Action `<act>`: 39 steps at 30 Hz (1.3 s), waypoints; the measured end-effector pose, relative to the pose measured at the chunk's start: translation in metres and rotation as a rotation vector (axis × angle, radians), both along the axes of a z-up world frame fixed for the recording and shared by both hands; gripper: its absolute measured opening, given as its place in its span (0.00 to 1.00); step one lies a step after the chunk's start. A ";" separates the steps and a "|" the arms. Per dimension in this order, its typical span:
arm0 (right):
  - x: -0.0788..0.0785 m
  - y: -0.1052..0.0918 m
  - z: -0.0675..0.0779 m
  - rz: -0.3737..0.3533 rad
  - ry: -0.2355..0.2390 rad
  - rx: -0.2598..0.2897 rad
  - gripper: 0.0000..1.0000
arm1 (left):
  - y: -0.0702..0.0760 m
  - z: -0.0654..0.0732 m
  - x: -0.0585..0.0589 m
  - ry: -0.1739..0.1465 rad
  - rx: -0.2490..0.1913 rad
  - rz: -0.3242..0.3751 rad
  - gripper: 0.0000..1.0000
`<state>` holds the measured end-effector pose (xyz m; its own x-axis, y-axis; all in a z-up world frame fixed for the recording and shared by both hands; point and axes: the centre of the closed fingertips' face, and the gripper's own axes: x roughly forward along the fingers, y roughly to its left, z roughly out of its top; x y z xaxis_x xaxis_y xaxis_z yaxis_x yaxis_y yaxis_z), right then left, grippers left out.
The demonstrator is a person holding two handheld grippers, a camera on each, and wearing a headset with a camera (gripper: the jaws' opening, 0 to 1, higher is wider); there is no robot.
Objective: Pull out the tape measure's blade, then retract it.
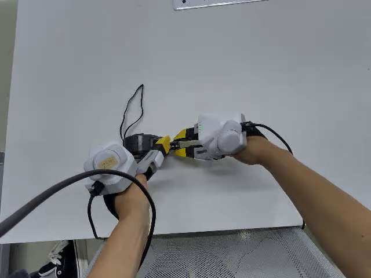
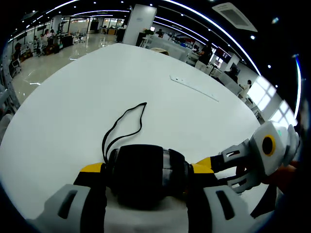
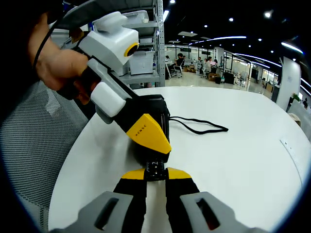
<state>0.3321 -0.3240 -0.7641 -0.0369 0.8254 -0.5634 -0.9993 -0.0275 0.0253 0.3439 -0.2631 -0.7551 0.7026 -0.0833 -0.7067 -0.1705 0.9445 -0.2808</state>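
A black tape measure [image 1: 141,143] lies on the white table [image 1: 261,75], its black wrist strap [image 1: 132,113] looping away from me. My left gripper [image 1: 152,148] comes in from the lower left and is shut on the case [image 2: 146,174], one yellow finger [image 2: 90,168] on each side. From the right, my right gripper [image 1: 177,143] meets it, its yellow jaws pressed together on the blade's end hook [image 3: 155,170] right at the case [image 3: 154,114]. Hardly any blade shows between hook and case. The left gripper [image 3: 114,53] rises across the right gripper view.
A flat grey metal strip [image 1: 214,3] lies at the table's far edge, also seen as a strip [image 2: 194,87] beyond the strap. The table's near edge [image 1: 191,229] runs just behind my hands, with a mesh surface [image 1: 243,255] below it. A thick cable [image 1: 40,202] trails from the left gripper.
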 end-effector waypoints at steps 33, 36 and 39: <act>0.000 0.009 -0.013 0.002 0.016 -0.015 0.14 | -0.003 0.000 0.000 0.011 0.042 -0.005 0.64; 0.000 0.009 -0.013 -0.001 0.021 -0.012 0.14 | -0.003 -0.001 0.000 0.009 0.046 -0.007 0.65; -0.001 0.009 -0.012 -0.001 0.017 -0.012 0.14 | -0.004 -0.001 0.000 0.007 0.048 -0.014 0.65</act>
<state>0.3316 -0.3151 -0.7765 -0.0459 0.8189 -0.5722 -0.9987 -0.0260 0.0429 0.3439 -0.2668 -0.7557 0.6964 -0.0587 -0.7153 -0.1592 0.9592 -0.2337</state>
